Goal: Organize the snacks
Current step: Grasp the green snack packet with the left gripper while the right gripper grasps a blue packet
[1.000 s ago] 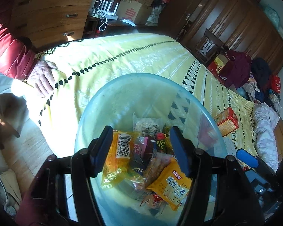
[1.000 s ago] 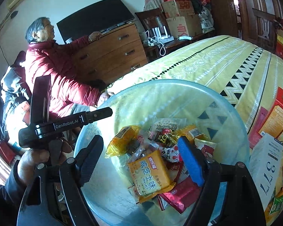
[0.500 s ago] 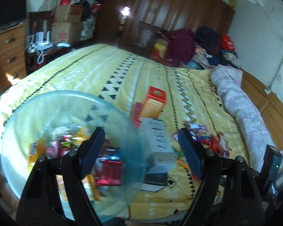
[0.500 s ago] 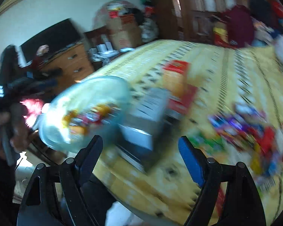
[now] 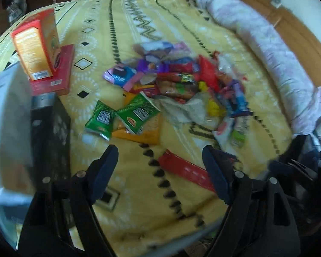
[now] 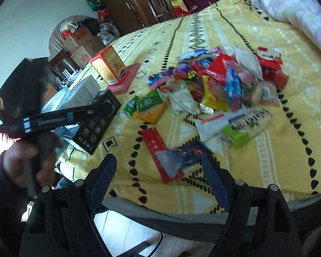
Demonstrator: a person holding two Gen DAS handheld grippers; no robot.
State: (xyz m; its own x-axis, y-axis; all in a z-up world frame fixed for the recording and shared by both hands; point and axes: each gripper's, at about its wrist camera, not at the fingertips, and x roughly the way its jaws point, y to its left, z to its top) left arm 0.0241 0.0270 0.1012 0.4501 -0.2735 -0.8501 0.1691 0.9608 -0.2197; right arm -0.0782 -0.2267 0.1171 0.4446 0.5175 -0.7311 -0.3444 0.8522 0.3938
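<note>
**Operator:** Surveying from largest item down, what is the layout?

**Technician:** The bed [image 5: 182, 192], under a yellow patterned cover, carries everything. A rolled pale quilt [image 5: 267, 42] lies along its far right side. At the left edge sit a grey box [image 6: 83, 92] and a black box [image 6: 96, 124], with an orange carton [image 5: 36, 49] standing on a flat red box [image 5: 64, 70] just beyond them. A rim of a pale blue bowl [image 6: 53, 100] shows behind the grey box in the right wrist view.

**Operator:** Location of the snacks?

**Technician:** The snack pile [image 5: 182, 81] lies loose in the middle of the bed, wrappers overlapping. Two green packets [image 5: 122, 115] rest on an orange packet at its near left edge. A long red packet [image 5: 186, 171] lies apart, nearest the grippers.

**Operator:** Gripper condition?

**Technician:** Left gripper [image 5: 160, 171]: jaws wide, closing slightly, nothing between them. Right gripper [image 6: 160, 175]: jaws wide, nothing gripped. Both hang above the near edge of the bed. A hand [image 6: 27, 162] holding the left gripper shows at the left of the right wrist view.

**Operator:** Task progress?

**Technician:** Judged as early or midway. Most of the snacks remain unsorted on the cover. How much the bowl holds cannot be told. The red packet looks like the easiest next pick.
</note>
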